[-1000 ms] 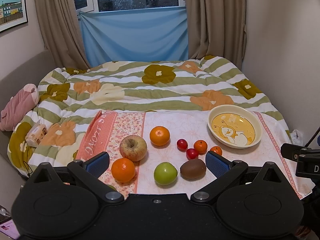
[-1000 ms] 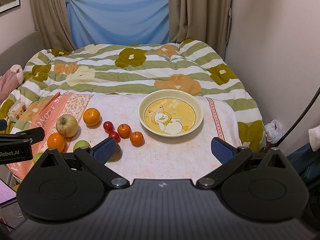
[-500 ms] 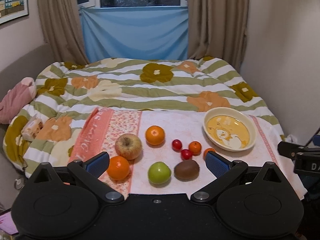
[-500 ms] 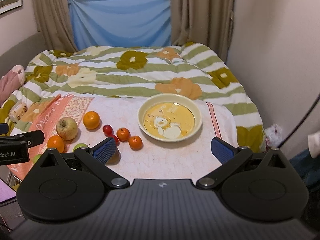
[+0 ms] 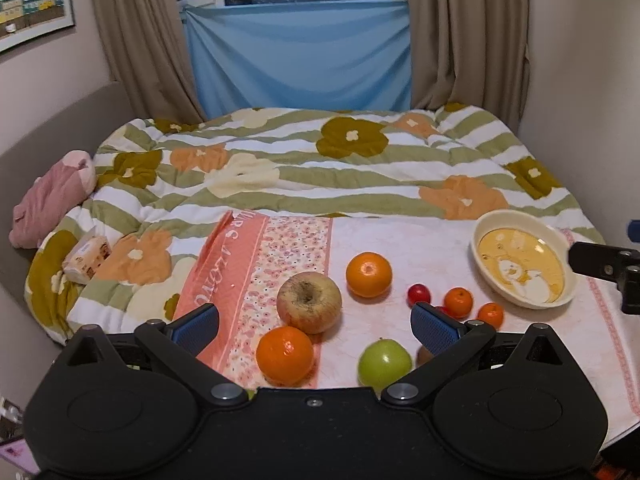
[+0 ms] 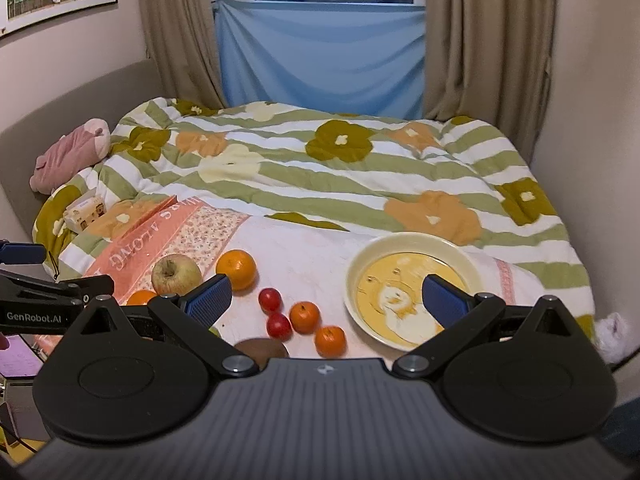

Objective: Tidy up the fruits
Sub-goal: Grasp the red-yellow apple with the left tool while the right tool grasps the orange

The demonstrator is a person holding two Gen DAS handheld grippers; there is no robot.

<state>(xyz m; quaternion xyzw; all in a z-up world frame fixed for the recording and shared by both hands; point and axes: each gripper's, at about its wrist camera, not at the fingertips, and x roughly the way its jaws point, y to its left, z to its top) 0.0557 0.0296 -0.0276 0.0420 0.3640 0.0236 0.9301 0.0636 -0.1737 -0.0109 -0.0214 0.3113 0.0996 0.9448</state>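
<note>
**Round fruit on soft cloth: roll risk**

Both the left gripper (image 5: 314, 324) and the right gripper (image 6: 326, 298) are wide open and empty. Loose fruit, including a yellow-red apple (image 5: 309, 301) and small orange tangerines (image 6: 305, 317), lies left of the cream cartoon-print bowl (image 6: 416, 240), which is empty. Off-centre pinch likely squirts fruit off table edge.
</note>
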